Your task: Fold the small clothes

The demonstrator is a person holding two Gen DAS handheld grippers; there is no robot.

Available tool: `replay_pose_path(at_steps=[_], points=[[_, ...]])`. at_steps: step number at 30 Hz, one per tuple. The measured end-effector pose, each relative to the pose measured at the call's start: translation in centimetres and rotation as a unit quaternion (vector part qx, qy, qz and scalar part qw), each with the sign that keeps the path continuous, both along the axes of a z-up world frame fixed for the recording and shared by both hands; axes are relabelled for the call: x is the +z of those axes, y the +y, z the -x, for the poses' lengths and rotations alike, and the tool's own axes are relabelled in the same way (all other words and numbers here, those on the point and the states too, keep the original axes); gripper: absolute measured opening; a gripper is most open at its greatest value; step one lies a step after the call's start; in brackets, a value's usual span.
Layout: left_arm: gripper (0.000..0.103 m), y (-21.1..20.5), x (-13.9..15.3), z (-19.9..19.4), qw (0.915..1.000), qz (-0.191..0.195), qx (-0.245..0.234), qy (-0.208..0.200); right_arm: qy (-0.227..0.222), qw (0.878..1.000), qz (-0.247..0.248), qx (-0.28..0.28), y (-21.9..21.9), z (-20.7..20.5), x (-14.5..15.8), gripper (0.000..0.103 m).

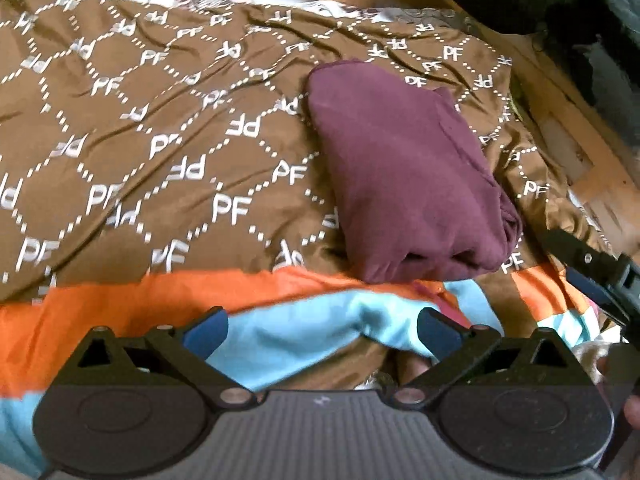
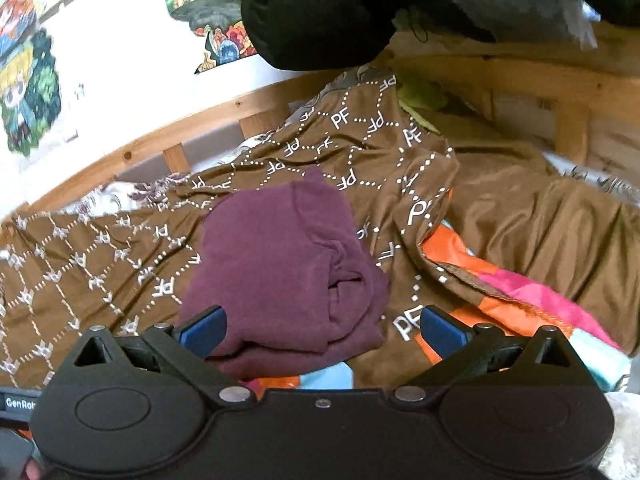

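Observation:
A maroon garment [image 1: 404, 168] lies folded into a compact bundle on a brown bedspread with white PF lettering [image 1: 160, 128]. In the right wrist view the garment [image 2: 280, 264] lies just beyond the fingers. My left gripper [image 1: 322, 328] is open and empty, above the orange and light blue border of the spread, short of the garment's near edge. My right gripper [image 2: 320, 328] is open and empty, its left finger beside the garment's near corner. The right gripper also shows at the right edge of the left wrist view [image 1: 600, 280].
A wooden bed frame [image 2: 160, 136] runs along the far side, against a white wall with colourful posters [image 2: 28, 92]. Dark bags or clothes [image 2: 328, 12] hang above the bed's head. A multicoloured blanket [image 2: 520, 288] lies at the right.

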State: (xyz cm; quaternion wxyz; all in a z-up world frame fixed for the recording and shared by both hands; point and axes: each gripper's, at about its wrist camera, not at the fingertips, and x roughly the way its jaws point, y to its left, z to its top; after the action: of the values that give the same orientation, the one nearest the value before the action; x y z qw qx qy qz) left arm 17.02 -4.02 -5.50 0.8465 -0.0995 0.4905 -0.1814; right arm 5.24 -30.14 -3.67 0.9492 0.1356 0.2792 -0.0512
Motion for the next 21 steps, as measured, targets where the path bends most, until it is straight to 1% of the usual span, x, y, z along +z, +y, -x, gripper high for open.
replay_pose_path(at_steps=[3, 5, 8, 11, 13, 14, 15, 17, 19, 21], points=[[0.102, -0.1, 0.4, -1.6, 0.9997, -0.002, -0.024, -0.006, -0.019, 0.998, -0.057, 0.003, -1.4, -0.7, -0.3, 0.103], [0.102, -0.4, 0.3, -2.6, 0.9996, -0.001, -0.028, -0.006, -0.025, 0.996, -0.091, 0.004, -2.4, -1.3, -0.6, 0.103], [0.102, -0.9, -0.3, -3.8, 0.9996, 0.008, -0.023, -0.015, -0.014, 0.991, -0.129, 0.006, -3.4, -2.8, -1.4, 0.103], [0.102, -1.2, -1.0, -4.6, 0.9982, 0.043, -0.025, -0.033, 0.005, 0.988, -0.156, -0.003, -4.1, -3.9, -2.2, 0.103], [0.102, -1.0, -1.5, -4.6, 0.9951, 0.073, -0.01, -0.066, 0.007, 0.986, -0.169, -0.001, -4.3, -4.4, -2.5, 0.103], [0.102, -0.8, -1.8, -4.4, 0.992, 0.093, 0.003, -0.086, 0.004, 0.985, -0.174, 0.003, -4.4, -4.6, -2.5, 0.103], [0.102, -0.6, -2.0, -4.4, 0.9897, 0.107, 0.011, -0.094, 0.001, 0.984, -0.177, 0.007, -4.6, -4.7, -2.5, 0.103], [0.102, -0.6, -2.7, -4.8, 0.9871, 0.134, 0.018, -0.086, 0.007, 0.983, -0.184, 0.011, -4.8, -5.0, -2.6, 0.103], [0.102, -0.9, -3.1, -5.5, 0.9873, 0.142, 0.007, -0.071, 0.016, 0.98, -0.198, 0.012, -5.1, -5.3, -3.0, 0.103], [0.102, -1.4, -3.5, -5.9, 0.9876, 0.143, 0.0, -0.066, 0.012, 0.977, -0.211, 0.018, -5.4, -5.7, -3.1, 0.103]])
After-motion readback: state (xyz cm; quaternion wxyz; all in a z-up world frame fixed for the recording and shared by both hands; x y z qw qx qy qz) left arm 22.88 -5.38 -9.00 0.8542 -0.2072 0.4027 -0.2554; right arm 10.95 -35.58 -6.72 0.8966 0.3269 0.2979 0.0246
